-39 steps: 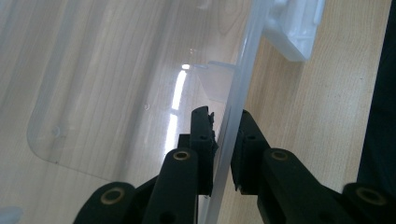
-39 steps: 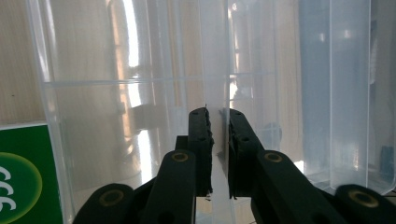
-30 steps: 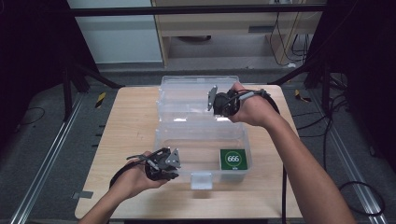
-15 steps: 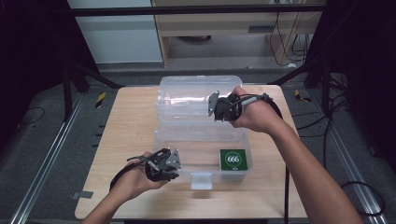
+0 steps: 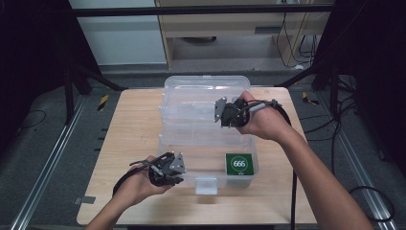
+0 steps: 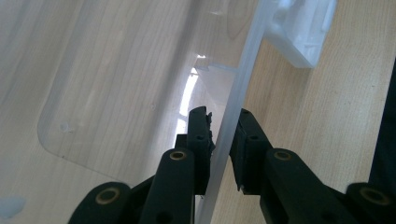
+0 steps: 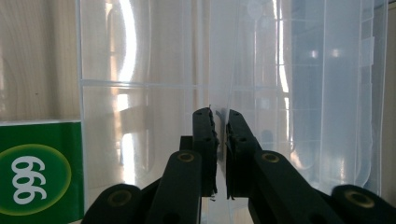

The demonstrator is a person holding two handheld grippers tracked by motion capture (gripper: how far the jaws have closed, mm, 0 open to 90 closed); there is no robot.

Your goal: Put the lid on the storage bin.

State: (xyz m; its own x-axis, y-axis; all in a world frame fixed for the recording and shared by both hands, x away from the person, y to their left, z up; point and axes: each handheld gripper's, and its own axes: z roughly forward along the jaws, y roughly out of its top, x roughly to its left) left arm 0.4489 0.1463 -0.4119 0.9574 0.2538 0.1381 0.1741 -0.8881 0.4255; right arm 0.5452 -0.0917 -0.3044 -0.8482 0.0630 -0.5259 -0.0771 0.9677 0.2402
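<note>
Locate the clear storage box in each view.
High view: clear storage box at mid-table, lid up at the back.
Left gripper view: its wall runs from the left tongs, which clamp it, to the upper right.
Right gripper view: it spans the frame, with a thin edge in the right tongs.
Shared landmark: light wood tabletop.

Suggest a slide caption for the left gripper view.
Left gripper pinching the clear box's rim above a wooden table.
</note>
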